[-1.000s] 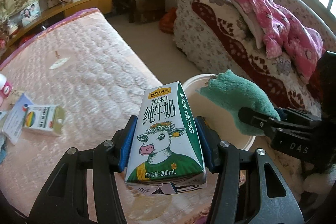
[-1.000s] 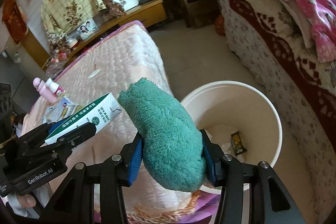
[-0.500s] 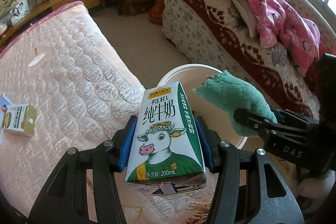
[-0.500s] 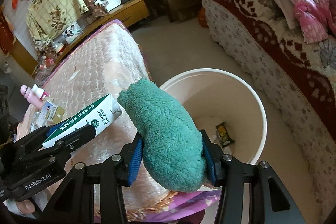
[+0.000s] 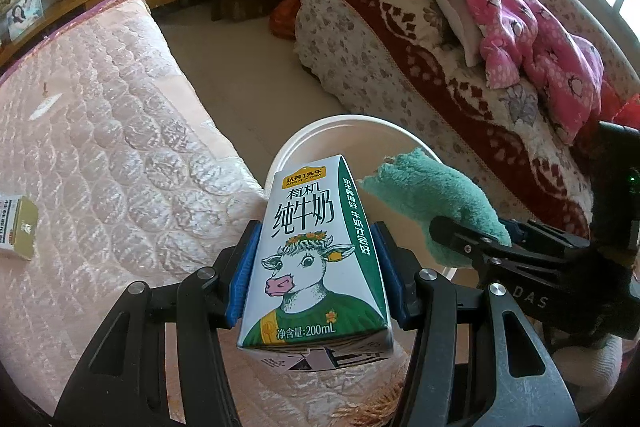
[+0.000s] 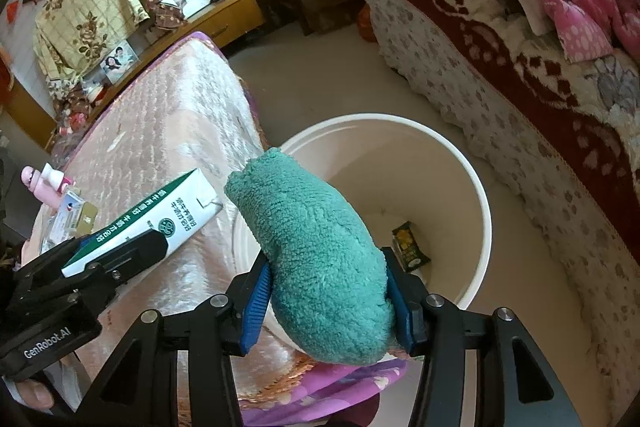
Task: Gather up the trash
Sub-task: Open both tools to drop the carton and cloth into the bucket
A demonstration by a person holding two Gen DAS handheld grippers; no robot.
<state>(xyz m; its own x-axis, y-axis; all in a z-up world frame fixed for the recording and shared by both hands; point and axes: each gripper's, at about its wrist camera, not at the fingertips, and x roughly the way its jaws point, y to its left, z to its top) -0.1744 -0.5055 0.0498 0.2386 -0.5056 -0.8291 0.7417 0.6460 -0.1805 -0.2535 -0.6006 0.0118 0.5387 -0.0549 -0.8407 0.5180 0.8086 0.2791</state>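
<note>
Left wrist view: left gripper (image 5: 314, 267) pinching milk carton (image 5: 316, 259) at frame centre, over rim of white bucket (image 5: 320, 125), likely poised for drop. Right wrist view: right gripper (image 6: 326, 301) clamping green fluffy cloth (image 6: 320, 259) above same bucket; snack wrapper (image 6: 408, 245) inside

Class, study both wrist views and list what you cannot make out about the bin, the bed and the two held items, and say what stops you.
- Bucket floor, right wrist view: partly hidden behind the green cloth; only one small packet shows.
- Bucket inside, left wrist view: blocked by the milk carton.
- Small box on the bed, left wrist view: cut off by the left edge.
- Packet's print: too small to read.
</note>
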